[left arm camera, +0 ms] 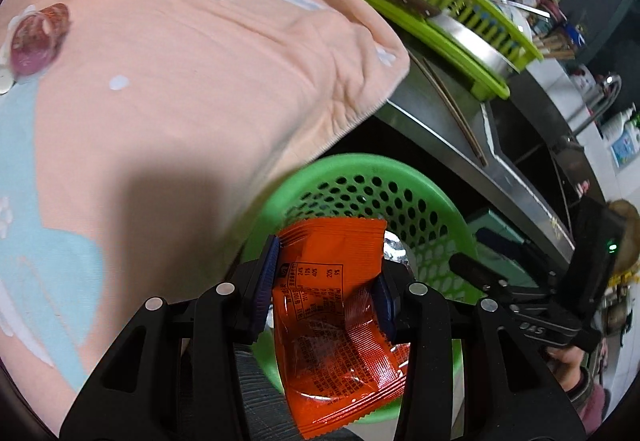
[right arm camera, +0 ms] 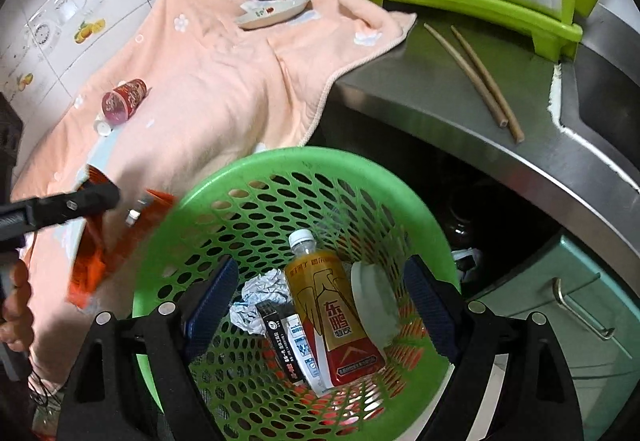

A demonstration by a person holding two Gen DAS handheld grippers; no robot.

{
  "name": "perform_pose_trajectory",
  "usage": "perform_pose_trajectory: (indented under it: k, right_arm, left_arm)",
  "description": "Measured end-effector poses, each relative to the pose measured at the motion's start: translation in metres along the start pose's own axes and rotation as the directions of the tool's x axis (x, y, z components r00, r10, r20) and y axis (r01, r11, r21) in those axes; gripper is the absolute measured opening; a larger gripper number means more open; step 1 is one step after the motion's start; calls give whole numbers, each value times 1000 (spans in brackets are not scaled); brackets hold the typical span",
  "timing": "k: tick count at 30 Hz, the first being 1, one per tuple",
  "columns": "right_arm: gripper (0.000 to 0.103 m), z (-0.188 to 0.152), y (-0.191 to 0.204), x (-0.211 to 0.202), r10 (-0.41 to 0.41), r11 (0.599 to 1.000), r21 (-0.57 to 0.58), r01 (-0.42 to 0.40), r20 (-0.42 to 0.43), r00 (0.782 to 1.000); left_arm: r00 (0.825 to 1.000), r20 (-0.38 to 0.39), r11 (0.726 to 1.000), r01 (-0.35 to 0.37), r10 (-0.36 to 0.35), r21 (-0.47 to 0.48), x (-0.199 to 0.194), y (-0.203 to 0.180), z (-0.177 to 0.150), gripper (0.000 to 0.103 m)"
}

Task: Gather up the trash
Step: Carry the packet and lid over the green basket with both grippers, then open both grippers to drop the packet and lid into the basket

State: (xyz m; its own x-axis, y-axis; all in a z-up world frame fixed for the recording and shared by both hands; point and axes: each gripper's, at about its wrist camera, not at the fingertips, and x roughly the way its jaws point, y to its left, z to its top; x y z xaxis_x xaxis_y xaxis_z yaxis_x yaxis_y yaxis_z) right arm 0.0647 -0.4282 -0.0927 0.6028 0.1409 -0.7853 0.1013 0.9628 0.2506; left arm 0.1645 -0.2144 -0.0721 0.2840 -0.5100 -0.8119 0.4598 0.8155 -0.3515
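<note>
This is a kitchen with white wall tiles and a shiny steel counter [right arm camera: 420, 97]. A soft pink towel with little white flowers [left arm camera: 180, 81] is spread over the counter. A round green plastic basket full of holes [right arm camera: 280, 177] sits below the counter edge and serves as the trash bin. Inside it lie a yellow and red drink bottle [right arm camera: 332, 305], a ball of crumpled white paper [right arm camera: 260, 297] and a few small packets.

The left gripper [left arm camera: 324, 285] pinches a flat orange plastic snack wrapper [left arm camera: 332, 305] between its blue pads [left arm camera: 266, 277]. The wrapper hangs over the near rim of the basket. The right gripper [right arm camera: 320, 301] has its fingers spread wide with nothing between them, and it looks down into the basket.

I think the step in hand is dropping the wrapper in. To do it well, bring the wrapper past the rim so it is over the middle of the basket, then let go. A light wrapper can flutter away, so go low first.

Both grippers tilt steeply down. A red paper cup on its side [right arm camera: 124, 99] and a white cap [right arm camera: 103, 128] beside it wait on the towel.
</note>
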Motion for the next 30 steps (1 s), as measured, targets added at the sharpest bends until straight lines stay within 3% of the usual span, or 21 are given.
perform_pose_trajectory:
  k: [9, 14, 30]
  right_arm:
    - [83, 0, -9, -10, 10, 1000, 15, -11, 25, 1000]
    - [83, 0, -10, -12, 17, 1000, 15, -17, 32, 999]
    - [83, 12, 5, -15, 37, 999, -20, -36, 50, 998]
  left_arm:
    - [998, -64, 1000, -3, 5, 19, 26, -12, -8, 47]
    - [997, -72, 1000, 6, -5, 14, 30, -11, -8, 56]
    - [997, -71, 1000, -1, 2, 8, 23, 0, -9, 60]
